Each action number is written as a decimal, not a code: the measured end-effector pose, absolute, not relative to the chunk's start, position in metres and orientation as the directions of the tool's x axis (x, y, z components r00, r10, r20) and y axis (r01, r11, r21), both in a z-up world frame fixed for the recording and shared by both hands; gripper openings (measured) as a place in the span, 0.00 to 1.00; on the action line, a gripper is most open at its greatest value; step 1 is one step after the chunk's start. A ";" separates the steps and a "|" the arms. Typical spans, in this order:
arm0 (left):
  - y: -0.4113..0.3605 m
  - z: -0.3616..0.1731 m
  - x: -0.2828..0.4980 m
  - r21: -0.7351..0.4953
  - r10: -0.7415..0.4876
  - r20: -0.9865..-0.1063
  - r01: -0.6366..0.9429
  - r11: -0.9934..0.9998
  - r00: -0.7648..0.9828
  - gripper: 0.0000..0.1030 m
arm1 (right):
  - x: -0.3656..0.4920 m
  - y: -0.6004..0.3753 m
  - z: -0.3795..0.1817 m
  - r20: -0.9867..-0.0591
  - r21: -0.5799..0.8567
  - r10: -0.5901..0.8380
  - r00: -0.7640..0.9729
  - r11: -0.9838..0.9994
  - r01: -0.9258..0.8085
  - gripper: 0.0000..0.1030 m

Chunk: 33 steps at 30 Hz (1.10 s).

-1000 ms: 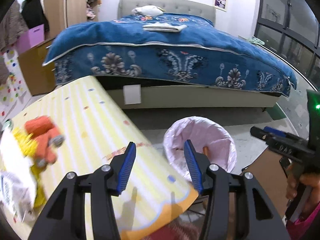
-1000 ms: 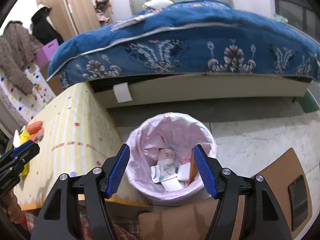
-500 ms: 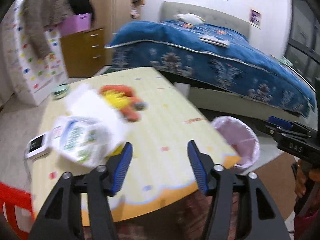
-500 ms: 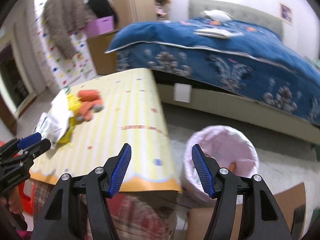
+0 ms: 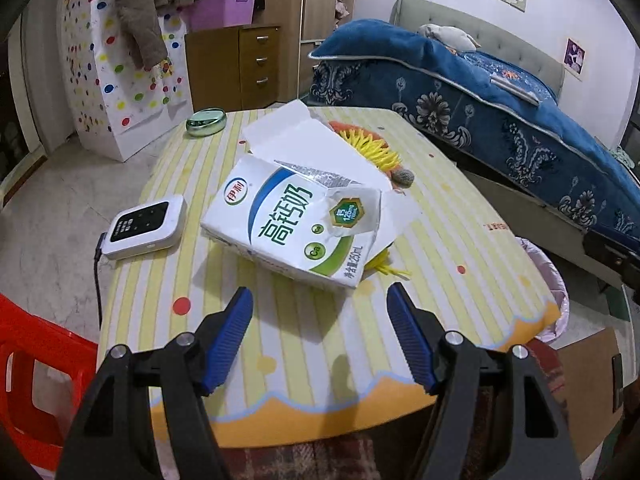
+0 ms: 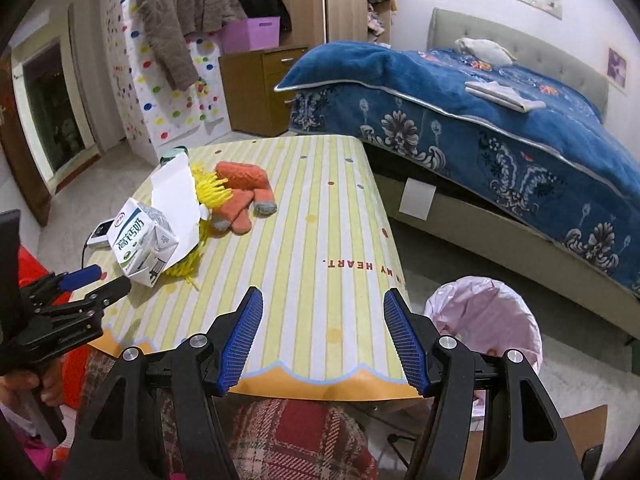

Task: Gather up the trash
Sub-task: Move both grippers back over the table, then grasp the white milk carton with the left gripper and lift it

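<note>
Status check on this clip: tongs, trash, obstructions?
Left tongs open, short of milk carton. Right tongs open, empty. Carton lying on plush toy. Bin beside table.

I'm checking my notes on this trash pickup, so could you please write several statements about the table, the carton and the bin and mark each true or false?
1. The left gripper is open with nothing between its fingers. True.
2. The milk carton is already in the trash bin. False: it lies on the striped table, just ahead of the left gripper.
3. The bin stands on the floor beside the table and has a pink liner. True.
4. The right gripper is shut on the carton. False: it is open and empty, near the table's front edge.
5. A white device lies left of the carton in the left wrist view. True.
</note>
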State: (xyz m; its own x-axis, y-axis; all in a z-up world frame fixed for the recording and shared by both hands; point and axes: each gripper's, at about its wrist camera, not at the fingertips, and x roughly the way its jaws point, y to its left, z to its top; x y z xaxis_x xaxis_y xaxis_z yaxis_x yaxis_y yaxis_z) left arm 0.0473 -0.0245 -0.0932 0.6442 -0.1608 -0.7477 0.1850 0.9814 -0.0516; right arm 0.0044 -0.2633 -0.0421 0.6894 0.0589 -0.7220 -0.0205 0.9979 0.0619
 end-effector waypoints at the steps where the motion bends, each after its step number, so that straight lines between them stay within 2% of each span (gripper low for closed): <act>1: -0.025 -0.096 0.050 -0.050 -0.160 -0.751 0.186 0.981 0.641 0.66 | 0.004 -0.265 -0.042 -0.723 0.063 0.056 0.688 0.998 -0.015 0.61; 26: 0.028 -0.098 0.050 -0.006 -0.032 -0.770 0.043 0.999 0.638 0.66 | 0.007 -0.268 -0.052 -0.732 0.074 0.063 0.678 0.997 -0.013 0.62; 28: 0.024 -0.094 0.048 -0.042 -0.071 -0.763 0.060 0.997 0.642 0.70 | 0.007 -0.269 -0.052 -0.732 0.075 0.063 0.679 0.997 -0.011 0.62; 30: 0.018 -0.090 0.046 -0.078 -0.110 -0.752 0.078 0.994 0.650 0.83 | 0.007 -0.269 -0.052 -0.732 0.078 0.065 0.678 0.997 -0.011 0.62; 33: 0.006 -0.088 0.050 -0.083 -0.116 -0.744 0.082 0.993 0.658 0.89 | 0.007 -0.271 -0.052 -0.732 0.083 0.068 0.678 0.996 -0.011 0.62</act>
